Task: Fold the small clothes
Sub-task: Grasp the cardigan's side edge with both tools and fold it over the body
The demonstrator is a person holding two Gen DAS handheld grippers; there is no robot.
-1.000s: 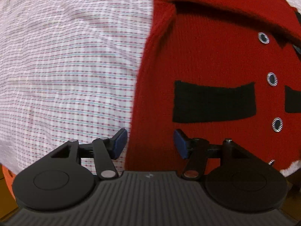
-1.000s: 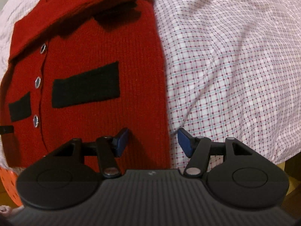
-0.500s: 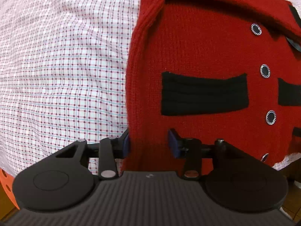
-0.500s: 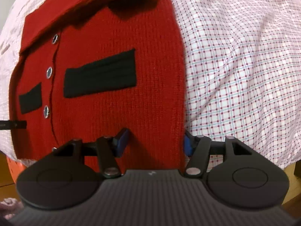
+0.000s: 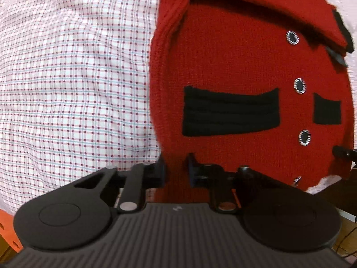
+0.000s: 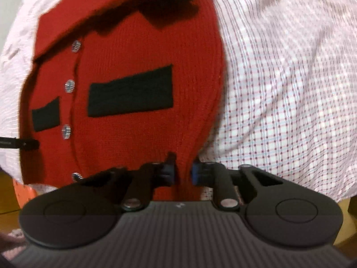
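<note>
A small red knitted cardigan (image 5: pixel 234 67) with black pocket bands and silver-rimmed buttons lies face up on a checked cloth (image 5: pixel 73 78). My left gripper (image 5: pixel 176 167) is shut on the cardigan's near left hem corner, the red knit pinched between its blue pads. In the right wrist view the same cardigan (image 6: pixel 138 71) fills the left half, and my right gripper (image 6: pixel 183 170) is shut on its near right hem corner. The knit bunches up between both pairs of pads. The sleeves lie folded across the top.
The checked cloth (image 6: pixel 290 78) covers the whole surface and drops off at the near edge. Something orange (image 5: pixel 6 230) shows below that edge at the lower left. The tip of the other gripper (image 6: pixel 20 144) pokes in at the left of the right wrist view.
Both grippers closed from wide open onto the cardigan's bottom hem corners. The left one shifted right over the hem edge; the knit now gathers between the pads.
</note>
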